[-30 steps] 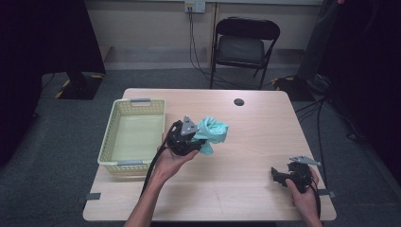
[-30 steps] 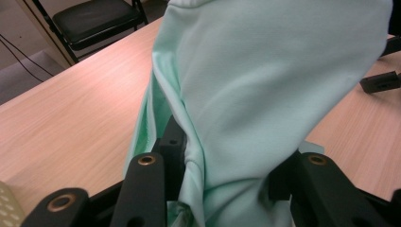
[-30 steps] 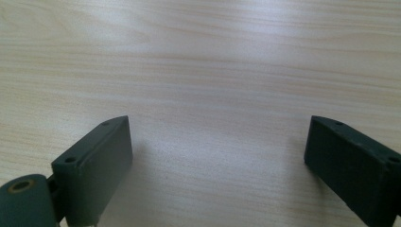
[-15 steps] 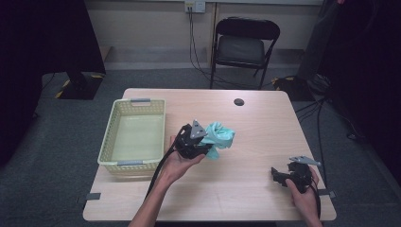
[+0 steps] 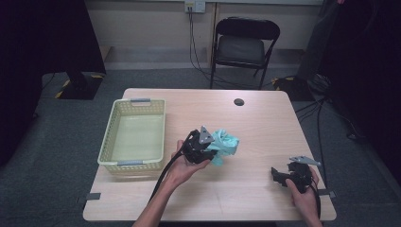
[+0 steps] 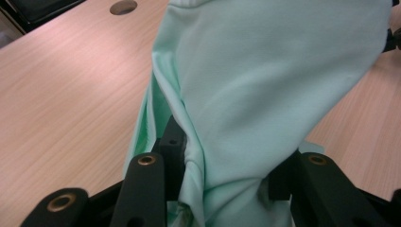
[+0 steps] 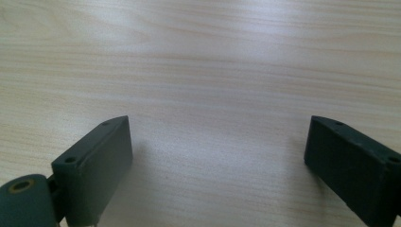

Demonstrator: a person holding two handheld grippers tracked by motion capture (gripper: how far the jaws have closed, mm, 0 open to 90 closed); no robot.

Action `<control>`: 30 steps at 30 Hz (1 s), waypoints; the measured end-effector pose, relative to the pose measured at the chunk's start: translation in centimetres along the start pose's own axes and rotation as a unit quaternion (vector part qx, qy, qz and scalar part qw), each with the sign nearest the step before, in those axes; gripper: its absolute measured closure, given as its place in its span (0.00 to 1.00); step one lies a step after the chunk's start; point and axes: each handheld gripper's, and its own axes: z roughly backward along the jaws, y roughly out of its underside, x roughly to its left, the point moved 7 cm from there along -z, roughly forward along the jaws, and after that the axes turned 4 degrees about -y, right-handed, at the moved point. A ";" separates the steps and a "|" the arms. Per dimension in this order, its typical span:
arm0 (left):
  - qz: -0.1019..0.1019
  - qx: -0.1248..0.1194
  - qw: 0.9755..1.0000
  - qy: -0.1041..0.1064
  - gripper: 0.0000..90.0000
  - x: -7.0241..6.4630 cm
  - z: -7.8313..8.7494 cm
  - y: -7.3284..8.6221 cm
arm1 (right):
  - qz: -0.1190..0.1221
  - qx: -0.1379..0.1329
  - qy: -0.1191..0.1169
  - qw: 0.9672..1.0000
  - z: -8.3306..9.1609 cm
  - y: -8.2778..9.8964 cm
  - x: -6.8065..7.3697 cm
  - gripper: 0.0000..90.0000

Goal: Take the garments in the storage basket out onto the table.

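Observation:
A mint-green cloth (image 5: 226,143) is bunched at the middle of the wooden table (image 5: 255,123). My left gripper (image 5: 211,150) is shut on it. In the left gripper view the cloth (image 6: 265,94) rises in a thick fold from between the two black jaws, pinched at its base. The left gripper's midpoint (image 6: 227,184) is covered by fabric. My right gripper (image 5: 276,174) rests low near the table's front right corner, held by a hand. In the right gripper view it (image 7: 217,156) stands wide open over bare wood with nothing between the jaws.
A pale yellow basket (image 5: 110,142) with nothing in it sits at the table's left side. A round cable hole (image 5: 239,101) lies near the far edge. A black folding chair (image 5: 241,47) stands beyond the table. The table's front edge runs close to both hands.
My left gripper has carried the cloth to the right and lower, toward the middle of the table. The right gripper has stayed where it was.

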 end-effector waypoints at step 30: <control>0.001 0.056 0.998 0.038 0.67 -2.5 -4.3 3.0 | 0.000 0.000 0.000 1.000 0.0 0.0 0.0 0.08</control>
